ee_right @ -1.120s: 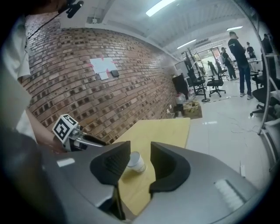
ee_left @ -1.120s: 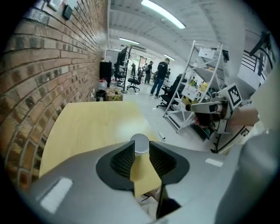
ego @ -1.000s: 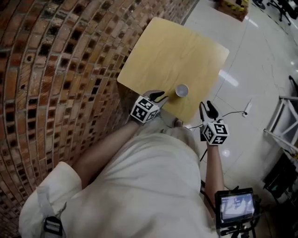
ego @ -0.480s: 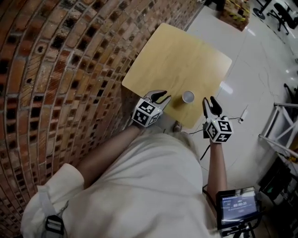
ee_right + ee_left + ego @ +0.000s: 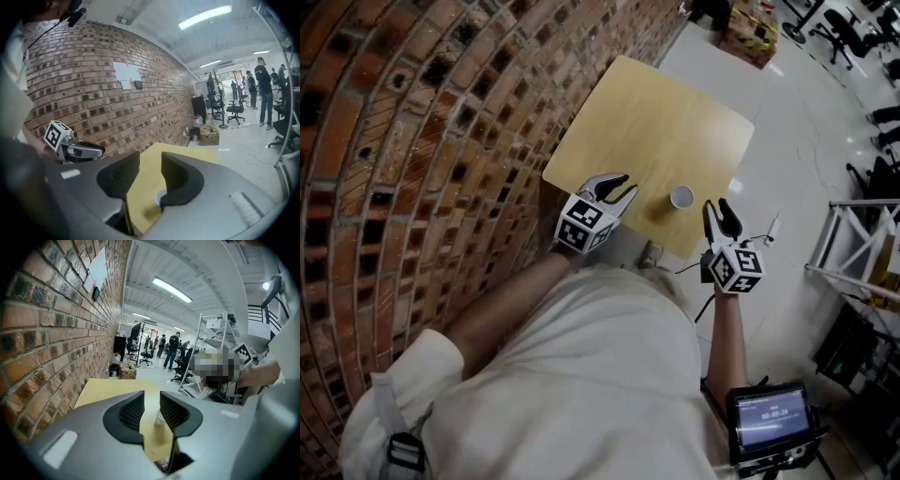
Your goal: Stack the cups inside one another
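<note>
A white paper cup [image 5: 681,197] stands upright on the yellow wooden table [image 5: 647,122], close to its near edge. My left gripper [image 5: 616,188] hovers over the table's near left corner, left of the cup, open and empty. In the left gripper view the cup [image 5: 160,417] shows beyond the gap of my left gripper [image 5: 151,401]. My right gripper [image 5: 719,212] is off the table's near right edge, right of the cup, open with nothing between its fingers. The right gripper view shows the cup's rim [image 5: 161,197] partly hidden behind the right jaw of my right gripper [image 5: 150,165].
A brick wall [image 5: 412,141] runs along the table's left side. White tile floor [image 5: 806,141] lies to the right, with a cable and plug [image 5: 772,228], a metal rack [image 5: 853,253] and a small screen [image 5: 769,422]. Boxes [image 5: 745,42], chairs and people are far off.
Both grippers have risen; the left one has moved from the table's near edge to above its corner. The cup has not moved on the table.
</note>
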{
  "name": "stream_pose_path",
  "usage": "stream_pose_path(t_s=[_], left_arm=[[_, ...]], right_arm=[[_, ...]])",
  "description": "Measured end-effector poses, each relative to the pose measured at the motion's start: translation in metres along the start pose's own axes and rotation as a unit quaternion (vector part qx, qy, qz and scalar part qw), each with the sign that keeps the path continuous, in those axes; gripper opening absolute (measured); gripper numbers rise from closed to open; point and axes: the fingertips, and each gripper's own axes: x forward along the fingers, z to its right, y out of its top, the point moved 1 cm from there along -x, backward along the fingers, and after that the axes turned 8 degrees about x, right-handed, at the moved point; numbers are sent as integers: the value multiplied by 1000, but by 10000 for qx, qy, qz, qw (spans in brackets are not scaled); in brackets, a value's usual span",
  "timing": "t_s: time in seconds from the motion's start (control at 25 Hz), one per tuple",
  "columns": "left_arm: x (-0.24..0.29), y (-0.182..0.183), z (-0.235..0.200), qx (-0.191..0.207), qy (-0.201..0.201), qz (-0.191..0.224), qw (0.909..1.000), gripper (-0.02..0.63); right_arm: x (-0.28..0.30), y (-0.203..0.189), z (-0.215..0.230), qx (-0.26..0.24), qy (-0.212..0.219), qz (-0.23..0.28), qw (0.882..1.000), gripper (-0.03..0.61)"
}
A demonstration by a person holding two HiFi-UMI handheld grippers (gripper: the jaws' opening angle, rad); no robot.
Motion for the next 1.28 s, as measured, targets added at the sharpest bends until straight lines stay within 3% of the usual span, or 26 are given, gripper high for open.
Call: stream_pose_path(t_s=[0.32, 0.48, 0.68, 1.28], left_arm=[[-33, -13, -4, 115, -218, 85, 9997, 121], [-41, -22, -3, 138, -317, -9, 9994, 83], [-47, -31, 2, -144, -545, -13, 9984, 138], [-26, -23, -9, -63, -425, -199, 9989, 140]], right_arm=[[-15, -11, -27, 36, -410, 246, 9988, 138], [-26, -22, -37, 105, -536, 281, 9981, 138], [-37, -32, -47, 152, -607, 326, 9975, 138], [-30, -25, -37, 213, -533, 459, 9973, 138]])
